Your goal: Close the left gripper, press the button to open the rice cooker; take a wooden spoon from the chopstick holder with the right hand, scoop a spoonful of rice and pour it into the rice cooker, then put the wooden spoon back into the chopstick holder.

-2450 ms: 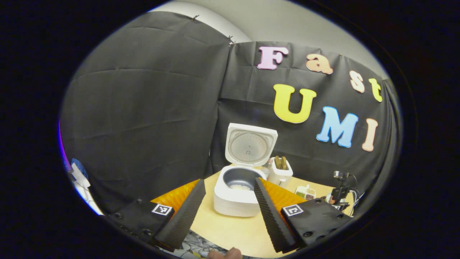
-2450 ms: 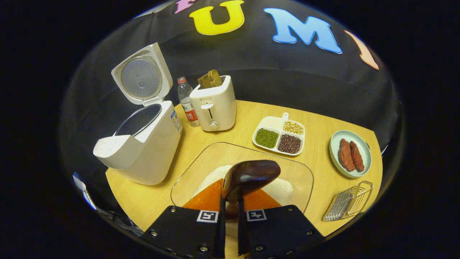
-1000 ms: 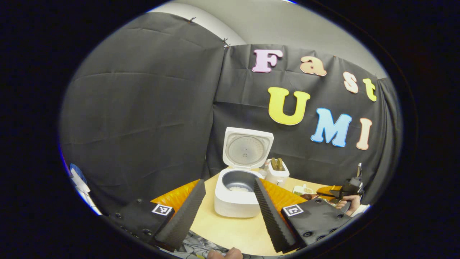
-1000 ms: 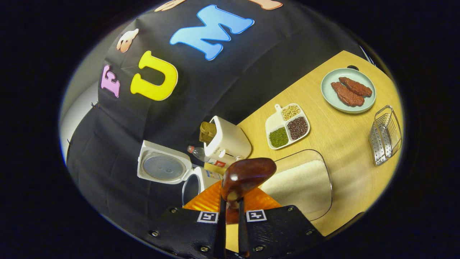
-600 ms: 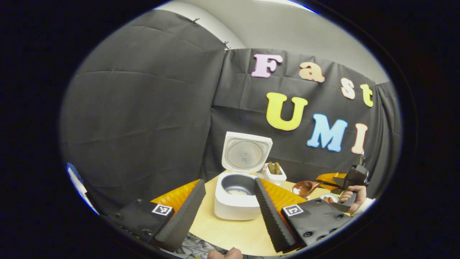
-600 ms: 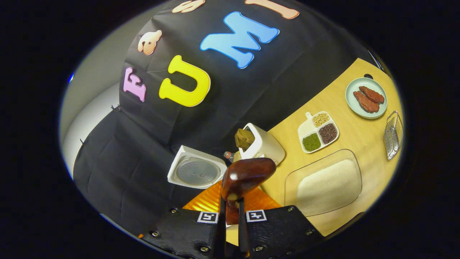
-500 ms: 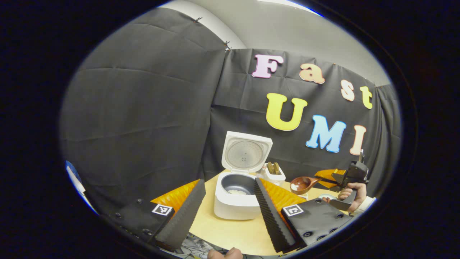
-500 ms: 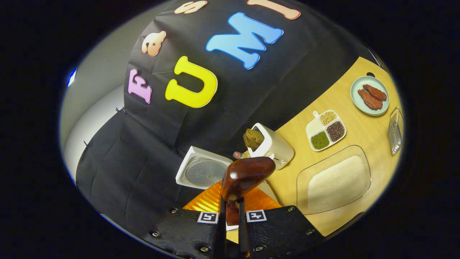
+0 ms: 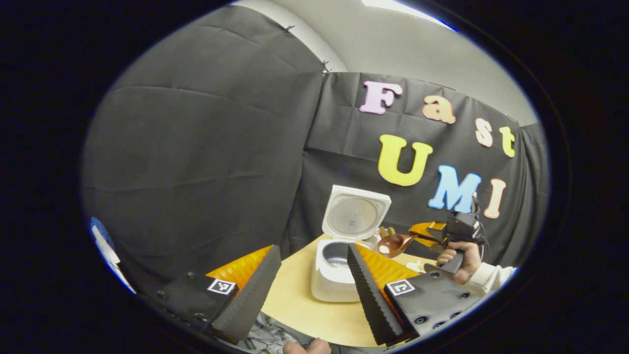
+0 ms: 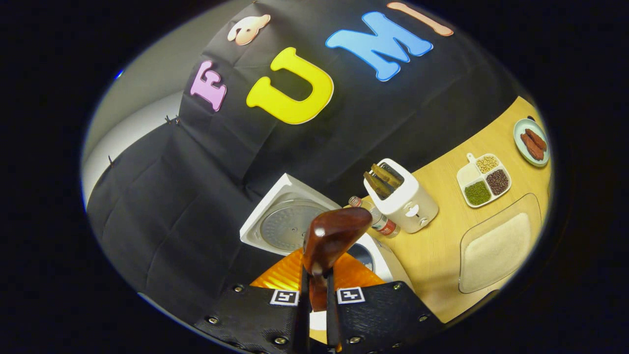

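The white rice cooker [image 9: 328,282] stands on the wooden table with its lid [image 9: 355,216] up, and a little rice lies in its pot. My left gripper [image 9: 312,250] hangs open in front of it, holding nothing. My right gripper [image 9: 432,232], in a hand with a white sleeve, is shut on the handle of the dark wooden spoon [image 9: 394,243]. The spoon's bowl carries some rice and hovers just right of the pot's rim. In the right gripper view the spoon [image 10: 334,233] sticks out of my right gripper [image 10: 314,282], over the open lid [image 10: 287,226] and pot [image 10: 362,255].
Right of the cooker stand a water bottle [image 10: 381,222] and a white toaster [image 10: 407,202] with bread in it. Farther right lie a divided dish of beans [image 10: 484,179], a glass tray of rice [image 10: 496,246] and a plate of sausages [image 10: 533,137]. Black cloth walls close the back.
My right gripper lifted the spoon from the glass rice tray and carried it left to the open cooker. My left gripper stayed open and turned a little left.
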`<state>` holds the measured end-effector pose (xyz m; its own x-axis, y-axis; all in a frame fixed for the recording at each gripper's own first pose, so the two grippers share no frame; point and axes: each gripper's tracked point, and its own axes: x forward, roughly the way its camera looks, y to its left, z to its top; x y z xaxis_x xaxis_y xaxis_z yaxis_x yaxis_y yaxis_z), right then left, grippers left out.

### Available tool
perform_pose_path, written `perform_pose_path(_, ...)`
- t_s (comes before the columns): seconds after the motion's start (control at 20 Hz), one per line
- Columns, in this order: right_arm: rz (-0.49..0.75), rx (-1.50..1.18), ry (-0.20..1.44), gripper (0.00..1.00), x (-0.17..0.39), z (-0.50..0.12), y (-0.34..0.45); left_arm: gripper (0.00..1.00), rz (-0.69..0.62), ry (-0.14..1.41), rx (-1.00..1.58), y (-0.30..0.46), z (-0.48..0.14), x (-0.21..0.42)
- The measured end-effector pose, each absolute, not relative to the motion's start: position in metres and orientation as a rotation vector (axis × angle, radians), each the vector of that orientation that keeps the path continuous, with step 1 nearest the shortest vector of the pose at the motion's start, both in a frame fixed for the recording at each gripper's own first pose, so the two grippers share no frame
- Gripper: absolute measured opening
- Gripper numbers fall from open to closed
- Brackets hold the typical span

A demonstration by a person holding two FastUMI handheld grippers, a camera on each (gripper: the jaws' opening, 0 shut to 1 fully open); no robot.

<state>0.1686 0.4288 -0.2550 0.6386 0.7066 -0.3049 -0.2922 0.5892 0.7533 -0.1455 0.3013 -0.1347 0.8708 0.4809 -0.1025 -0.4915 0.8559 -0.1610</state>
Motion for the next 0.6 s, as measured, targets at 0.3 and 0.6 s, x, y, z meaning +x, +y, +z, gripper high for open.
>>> perform_pose_path(0.3, 0.612, 0.444, 0.601, 0.14, 0.179, -0.305, 0.488, 0.90, 0.565, 0.113, -0.193, 0.326, -0.154, -0.157)
perform_pose_path(0.6, 0.632, 0.151, 0.458, 0.14, 0.181, -0.327, 0.513, 0.90, 0.572, 0.181, -0.158, 0.325, -0.170, -0.150)
